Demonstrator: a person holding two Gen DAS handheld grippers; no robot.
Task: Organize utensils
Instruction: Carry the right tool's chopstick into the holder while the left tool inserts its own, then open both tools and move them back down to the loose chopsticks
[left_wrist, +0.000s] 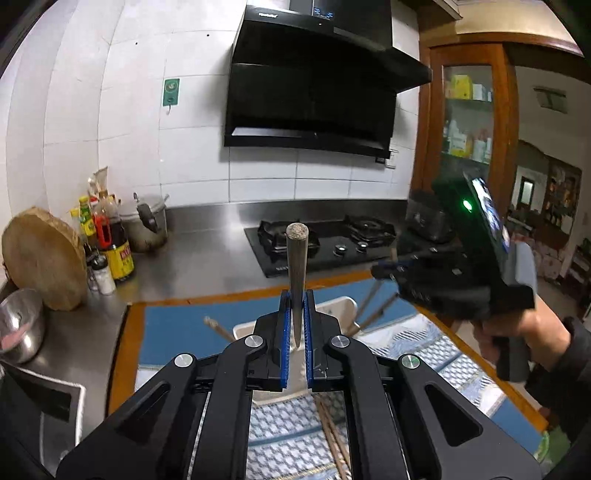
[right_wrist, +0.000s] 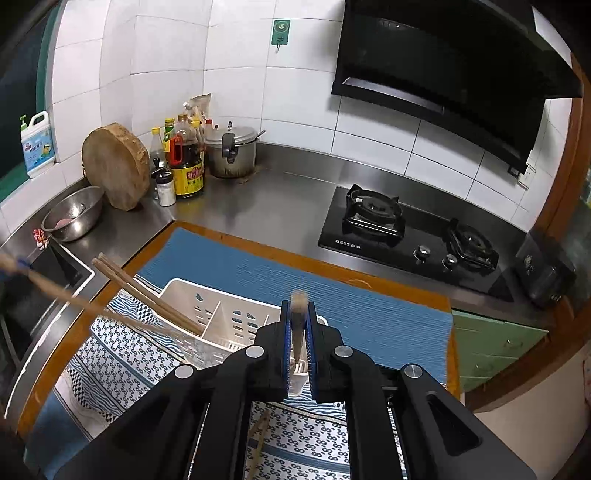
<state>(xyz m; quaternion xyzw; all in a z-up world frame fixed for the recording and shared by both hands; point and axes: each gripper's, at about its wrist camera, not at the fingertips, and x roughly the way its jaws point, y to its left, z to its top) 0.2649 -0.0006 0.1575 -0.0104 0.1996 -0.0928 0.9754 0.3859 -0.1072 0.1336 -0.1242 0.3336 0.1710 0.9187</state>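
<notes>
Now each tongs (left_wrist: 296, 314) (right_wrist: 298, 321) pinches one chopstick (left_wrist: 296, 266) (right_wrist: 298, 314).

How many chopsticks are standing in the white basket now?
2, leaning together in the left compartment of the white basket, chopsticks. Others are outside it: one in each tool, some lying on the cloth; more may be hidden.

In the left wrist view the white utensil caddy (left_wrist: 345, 306) is mostly hidden behind the left gripper (left_wrist: 296, 325), only its far rim showing. The right gripper (left_wrist: 386, 273) is motion-blurred there, so how its jaws stand cannot be read, and its own body covers part of the chopsticks (left_wrist: 373, 314) below it. In the right wrist view the chopstick (right_wrist: 298, 317) clamped in the jaws is smeared at its far tip. Another chopstick (right_wrist: 55, 290) at far left is blurred and cut off by the frame edge. The small steel bowl's (right_wrist: 74, 218) pink contents are too small to identify.
</notes>
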